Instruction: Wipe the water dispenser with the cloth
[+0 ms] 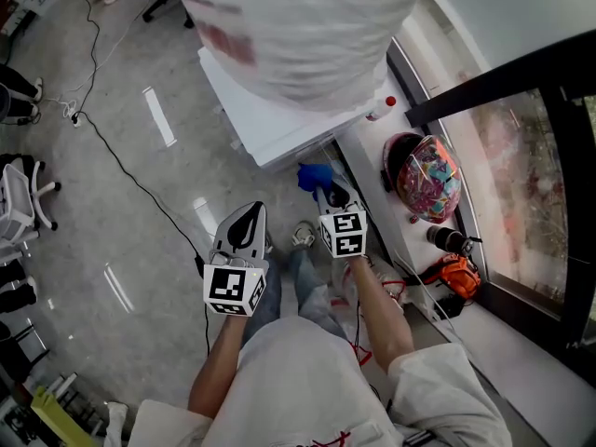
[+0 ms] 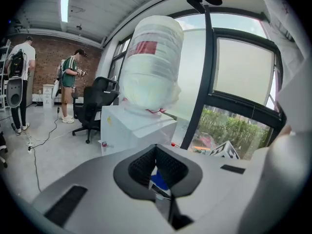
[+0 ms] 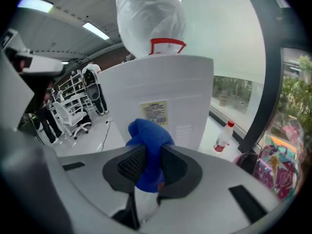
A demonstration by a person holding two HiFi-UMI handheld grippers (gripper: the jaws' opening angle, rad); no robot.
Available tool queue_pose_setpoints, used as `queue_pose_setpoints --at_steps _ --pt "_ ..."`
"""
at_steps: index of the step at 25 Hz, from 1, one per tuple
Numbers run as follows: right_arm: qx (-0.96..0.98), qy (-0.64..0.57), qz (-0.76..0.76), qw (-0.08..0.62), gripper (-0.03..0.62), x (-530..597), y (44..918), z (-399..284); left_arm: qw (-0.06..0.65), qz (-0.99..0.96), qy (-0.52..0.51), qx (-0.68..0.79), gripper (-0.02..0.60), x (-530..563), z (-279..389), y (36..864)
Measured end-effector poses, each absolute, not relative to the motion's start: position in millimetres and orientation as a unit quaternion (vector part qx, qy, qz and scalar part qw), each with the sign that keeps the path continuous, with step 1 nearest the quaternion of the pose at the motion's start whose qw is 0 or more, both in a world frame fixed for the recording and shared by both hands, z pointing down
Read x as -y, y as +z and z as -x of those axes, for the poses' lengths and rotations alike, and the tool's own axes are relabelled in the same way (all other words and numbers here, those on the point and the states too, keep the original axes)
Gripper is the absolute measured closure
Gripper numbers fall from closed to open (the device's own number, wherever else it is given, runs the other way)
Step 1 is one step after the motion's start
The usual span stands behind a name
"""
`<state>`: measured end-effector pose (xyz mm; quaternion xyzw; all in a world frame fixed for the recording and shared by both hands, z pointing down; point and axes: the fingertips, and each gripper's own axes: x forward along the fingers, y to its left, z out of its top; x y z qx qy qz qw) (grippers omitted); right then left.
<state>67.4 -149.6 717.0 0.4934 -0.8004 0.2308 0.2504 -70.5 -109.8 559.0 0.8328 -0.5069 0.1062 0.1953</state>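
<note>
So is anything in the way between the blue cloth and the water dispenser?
No, nothing visible. The right gripper holds the blue cloth, and the water dispenser stands straight ahead, only air between them.

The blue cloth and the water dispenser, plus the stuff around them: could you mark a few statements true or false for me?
1. The blue cloth is clamped in the right gripper. True.
2. The left gripper holds a spray bottle. False: its jaws are together on nothing. The red-capped bottle stands on the window ledge beside the water dispenser.
3. A large water bottle wrapped in plastic sits on top of the dispenser. True.
4. The colourful helmet lies on the floor at the person's left. False: it rests on the window ledge, at the person's right.
5. Nobody else is in the room. False: two people stand near the brick wall.
</note>
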Motion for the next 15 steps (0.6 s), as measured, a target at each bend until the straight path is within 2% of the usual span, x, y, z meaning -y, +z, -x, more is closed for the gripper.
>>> queue_pose_setpoints --at_steps 7,15 --pt "0.841 0.246 -0.417 0.24 0.514 125.2 717.8 17.7 0.197 -0.836 0.1 0.503 0.571 119.5 57.6 560.2" --pt "0.854 0.233 -0.406 0.228 0.514 157.9 708.2 36.8 0.214 -0.828 0.105 0.507 0.571 111.3 60.4 571.6"
